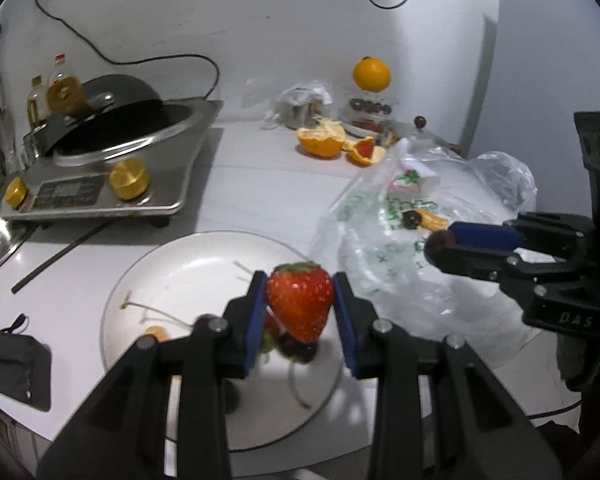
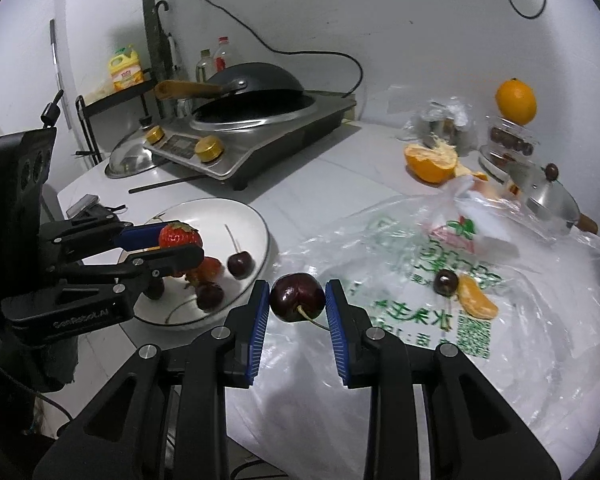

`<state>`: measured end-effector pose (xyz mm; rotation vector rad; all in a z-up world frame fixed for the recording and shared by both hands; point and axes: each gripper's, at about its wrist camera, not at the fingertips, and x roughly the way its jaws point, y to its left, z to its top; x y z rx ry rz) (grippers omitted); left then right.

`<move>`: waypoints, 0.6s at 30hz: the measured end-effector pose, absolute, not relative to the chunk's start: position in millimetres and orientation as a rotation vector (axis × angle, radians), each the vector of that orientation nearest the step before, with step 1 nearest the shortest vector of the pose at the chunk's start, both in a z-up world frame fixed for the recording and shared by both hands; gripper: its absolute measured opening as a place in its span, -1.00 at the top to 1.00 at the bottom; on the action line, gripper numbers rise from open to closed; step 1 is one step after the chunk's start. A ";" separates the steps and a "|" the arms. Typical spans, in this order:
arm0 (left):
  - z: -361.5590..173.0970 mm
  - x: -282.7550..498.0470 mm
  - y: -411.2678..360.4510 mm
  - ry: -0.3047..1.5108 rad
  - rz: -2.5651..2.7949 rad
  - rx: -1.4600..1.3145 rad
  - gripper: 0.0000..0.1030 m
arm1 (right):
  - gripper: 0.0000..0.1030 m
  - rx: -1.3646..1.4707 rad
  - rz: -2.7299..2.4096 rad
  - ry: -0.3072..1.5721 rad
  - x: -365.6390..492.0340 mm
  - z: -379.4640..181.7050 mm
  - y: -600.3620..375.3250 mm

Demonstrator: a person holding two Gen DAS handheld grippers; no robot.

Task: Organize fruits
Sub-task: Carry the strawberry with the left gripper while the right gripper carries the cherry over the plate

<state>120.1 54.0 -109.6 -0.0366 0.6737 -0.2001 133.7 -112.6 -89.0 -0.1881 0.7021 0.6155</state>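
My left gripper [image 1: 300,304] is shut on a red strawberry [image 1: 300,306] and hangs over the white plate [image 1: 188,264]; the right wrist view shows the same strawberry [image 2: 179,235] above the plate [image 2: 252,220]. A dark cherry [image 2: 297,297] with its stem sits pinched in my right gripper [image 2: 297,300], just right of the plate and over the clear plastic bag [image 2: 520,320]. From the left wrist view the right gripper [image 1: 440,246] shows at the right with the cherry [image 1: 436,245] at its tip. On the plate lie cherries [image 2: 240,265] and another strawberry [image 2: 210,267].
On the bag lie one more cherry [image 2: 446,282] and an orange segment [image 2: 476,300]. A halved orange [image 2: 430,162], a whole orange [image 2: 516,102] on a fruit box and a small pot [image 2: 548,200] stand at the back right. An induction cooker with a wok [image 2: 252,120] is at the back left.
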 end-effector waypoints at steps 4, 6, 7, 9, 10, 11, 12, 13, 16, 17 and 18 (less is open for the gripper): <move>-113.3 121.5 69.8 0.673 -0.177 -0.039 0.35 | 0.40 -0.208 0.632 0.714 135.4 -91.9 -96.7; -115.1 123.2 77.0 0.671 -0.165 -0.038 0.35 | 0.40 -0.218 0.641 0.717 137.4 -92.7 -88.1; -115.7 123.2 80.4 0.669 -0.161 -0.039 0.35 | 0.40 -0.220 0.644 0.718 138.4 -92.8 -84.8; -116.7 124.1 88.3 0.665 -0.151 -0.037 0.35 | 0.40 -0.228 0.653 0.720 140.7 -93.4 -76.7; -117.3 125.4 91.2 0.665 -0.145 -0.036 0.35 | 0.40 -0.231 0.656 0.720 141.7 -93.6 -73.4; -118.3 126.9 94.3 0.666 -0.141 -0.036 0.35 | 0.40 -0.233 0.660 0.721 142.4 -94.0 -70.3; -119.4 129.3 97.5 0.670 -0.135 -0.038 0.35 | 0.40 -0.235 0.665 0.721 142.9 -94.7 -66.0; -119.9 131.6 100.1 0.670 -0.128 -0.039 0.35 | 0.40 -0.236 0.668 0.722 143.7 -95.6 -63.3; -119.2 136.2 105.0 0.663 -0.118 -0.035 0.35 | 0.40 -0.236 0.677 0.730 147.3 -98.8 -54.7; -119.0 138.2 107.3 0.662 -0.115 -0.036 0.35 | 0.40 -0.237 0.680 0.733 148.0 -99.6 -52.3; -119.0 140.0 109.9 0.662 -0.113 -0.037 0.35 | 0.40 -0.238 0.683 0.735 149.1 -100.3 -49.1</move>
